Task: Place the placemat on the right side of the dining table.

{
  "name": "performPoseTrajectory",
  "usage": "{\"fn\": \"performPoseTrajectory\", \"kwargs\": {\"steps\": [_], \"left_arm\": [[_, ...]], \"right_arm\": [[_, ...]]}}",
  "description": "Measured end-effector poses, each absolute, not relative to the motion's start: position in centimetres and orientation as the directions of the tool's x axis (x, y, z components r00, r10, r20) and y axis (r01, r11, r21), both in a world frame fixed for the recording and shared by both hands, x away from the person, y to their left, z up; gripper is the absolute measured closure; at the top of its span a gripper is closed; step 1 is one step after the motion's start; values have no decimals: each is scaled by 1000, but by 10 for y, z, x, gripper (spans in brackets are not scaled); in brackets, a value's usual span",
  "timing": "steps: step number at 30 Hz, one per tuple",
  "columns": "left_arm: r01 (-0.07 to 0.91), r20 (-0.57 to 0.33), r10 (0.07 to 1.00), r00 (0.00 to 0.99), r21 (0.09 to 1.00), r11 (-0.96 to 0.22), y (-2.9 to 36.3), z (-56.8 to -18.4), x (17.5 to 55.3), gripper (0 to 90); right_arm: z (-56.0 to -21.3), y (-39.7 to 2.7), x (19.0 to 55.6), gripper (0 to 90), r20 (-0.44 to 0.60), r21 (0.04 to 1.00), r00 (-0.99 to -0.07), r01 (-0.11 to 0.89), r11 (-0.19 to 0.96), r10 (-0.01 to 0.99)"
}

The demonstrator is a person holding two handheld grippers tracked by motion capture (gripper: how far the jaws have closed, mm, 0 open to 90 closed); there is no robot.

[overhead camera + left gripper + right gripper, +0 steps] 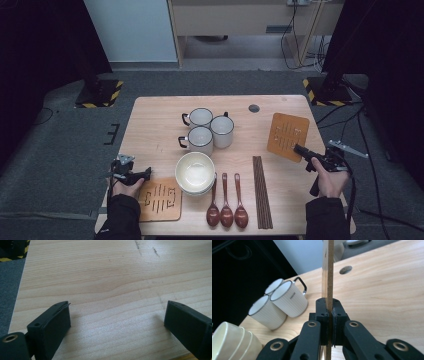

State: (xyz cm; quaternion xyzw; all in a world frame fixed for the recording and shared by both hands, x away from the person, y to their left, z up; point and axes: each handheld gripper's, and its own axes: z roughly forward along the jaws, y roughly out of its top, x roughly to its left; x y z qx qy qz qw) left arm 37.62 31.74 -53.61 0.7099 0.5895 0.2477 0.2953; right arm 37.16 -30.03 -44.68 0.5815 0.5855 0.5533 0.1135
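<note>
Gripping one corner of a slotted wooden trivet (pixel 287 137), the right gripper (pixel 300 149) is clenched on the board's near edge at the table's (pixel 150 125) right side. In the high view the trivet stretches from those jaws toward about 11 o'clock, tipped off the tabletop rather than lying flat, well apart from the enamel mugs (pixel 209 127) at 9 o'clock of it. The left gripper (pixel 145 174) sits at the near left corner, just beside a second trivet (pixel 160 199) lying flat, so the right hand is plainly the one carrying the load.

Along the left gripper view, both black jaws stand wide apart over bare table (pixel 112 290), released, nothing between them.

Along the right gripper view, the trivet (pixel 327 270) is seen edge-on, a thin panel rising straight to 12 o'clock from the pinched pads (pixel 322 312). Mugs (pixel 284 302) stand at 10 o'clock, stacked bowls (pixel 232 342) at 8 o'clock. I judge that setting it down means laying that upright plane over flat.
</note>
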Motion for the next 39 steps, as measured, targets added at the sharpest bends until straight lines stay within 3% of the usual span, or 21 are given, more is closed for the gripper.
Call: {"fn": "performPoseTrajectory", "kwargs": {"steps": [30,39], "left_arm": [[691,4,983,182,711,-131,317,-536,376,57],[691,4,983,182,711,-131,317,-536,376,57]], "right_arm": [[-479,-313,377,868,507,732,-217,618,-285,834],[-483,-315,379,804,463,746,-200,614,-259,863]]}}
